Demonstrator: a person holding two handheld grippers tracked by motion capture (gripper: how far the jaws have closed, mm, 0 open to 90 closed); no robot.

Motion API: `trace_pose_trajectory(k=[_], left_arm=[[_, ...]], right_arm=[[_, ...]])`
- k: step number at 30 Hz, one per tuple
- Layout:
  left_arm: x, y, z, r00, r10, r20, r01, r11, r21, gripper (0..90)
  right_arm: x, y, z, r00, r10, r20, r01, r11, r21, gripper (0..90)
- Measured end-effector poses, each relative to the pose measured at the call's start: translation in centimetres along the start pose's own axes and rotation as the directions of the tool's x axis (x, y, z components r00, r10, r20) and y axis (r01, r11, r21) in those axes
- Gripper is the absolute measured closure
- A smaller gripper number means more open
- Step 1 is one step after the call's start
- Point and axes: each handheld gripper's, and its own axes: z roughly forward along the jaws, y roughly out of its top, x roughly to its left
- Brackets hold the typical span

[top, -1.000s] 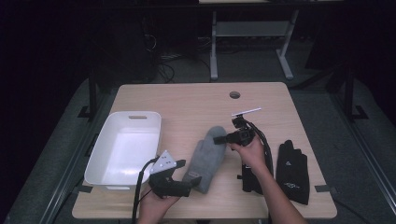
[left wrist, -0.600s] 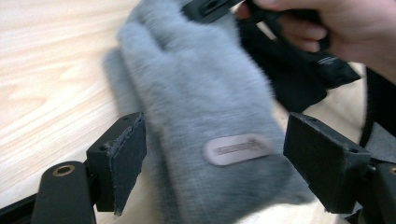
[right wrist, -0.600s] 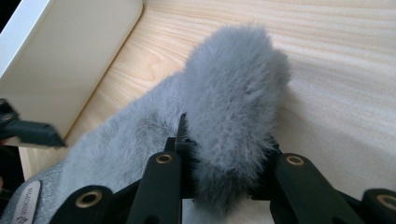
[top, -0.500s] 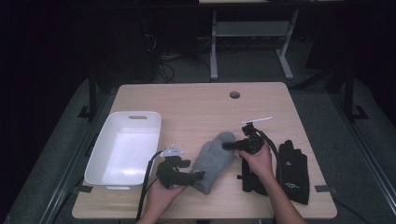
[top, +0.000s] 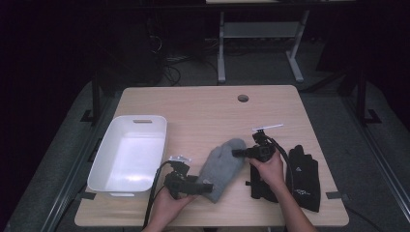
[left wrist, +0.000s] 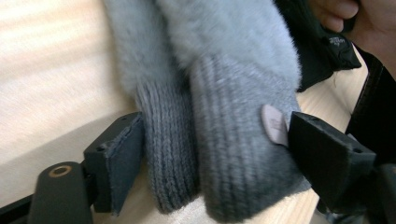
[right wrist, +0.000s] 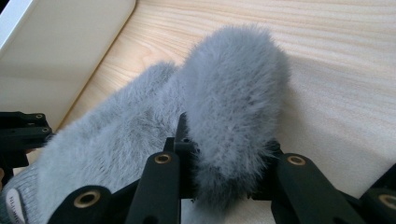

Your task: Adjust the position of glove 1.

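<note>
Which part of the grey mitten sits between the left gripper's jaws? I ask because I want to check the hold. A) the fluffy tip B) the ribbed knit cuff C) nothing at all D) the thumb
B: in the left gripper view the grey mitten's ribbed cuff lies between the left gripper's jaws.

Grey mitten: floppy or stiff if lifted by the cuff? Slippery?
Probably floppy: the grey mitten is soft fur with a ribbed knit cuff, which bulges between the left gripper jaws. Likely light for its size. Unlikely to slip; the pile looks grippy, though the right gripper may pinch mostly fur.
</note>
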Motion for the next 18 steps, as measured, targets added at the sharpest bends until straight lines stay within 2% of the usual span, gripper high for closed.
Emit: trace_pose_trajectory(k=[3, 6, 9, 13, 18], left_arm=[[0.22, 0.01, 0.19, 0.9996, -0.022, 0.017, 0.022, 0.9997, 0.006, 18.7], [0.60, 0.18, 0.41, 0.9964, -0.064, 0.055, 0.062, 0.9968, 0.050, 19.7], [0.88, 0.48, 0.34, 0.9933, -0.079, 0.085, 0.072, 0.9946, 0.074, 27.0], [0.85, 0.46, 0.07, 0.9917, -0.086, 0.096, 0.081, 0.9952, 0.055, 36.4], [1.02, 0.27, -0.05, 0.9870, -0.102, 0.124, 0.099, 0.9947, 0.029, 40.4]], right_arm=[[0.05, -0.03, 0.04, 1.0000, -0.004, 0.005, 0.004, 1.000, -0.003, 70.2], [-0.02, -0.09, 0.16, 1.0000, 0.003, 0.005, -0.003, 1.000, -0.002, 70.1], [-0.02, -0.13, 0.21, 1.0000, 0.006, 0.003, -0.006, 1.000, -0.006, 70.1], [-0.08, -0.14, 0.20, 1.0000, 0.009, -0.001, -0.009, 1.000, -0.010, 70.2], [-0.16, -0.08, -0.02, 0.9994, 0.023, -0.025, -0.023, 1.000, -0.020, 70.5]])
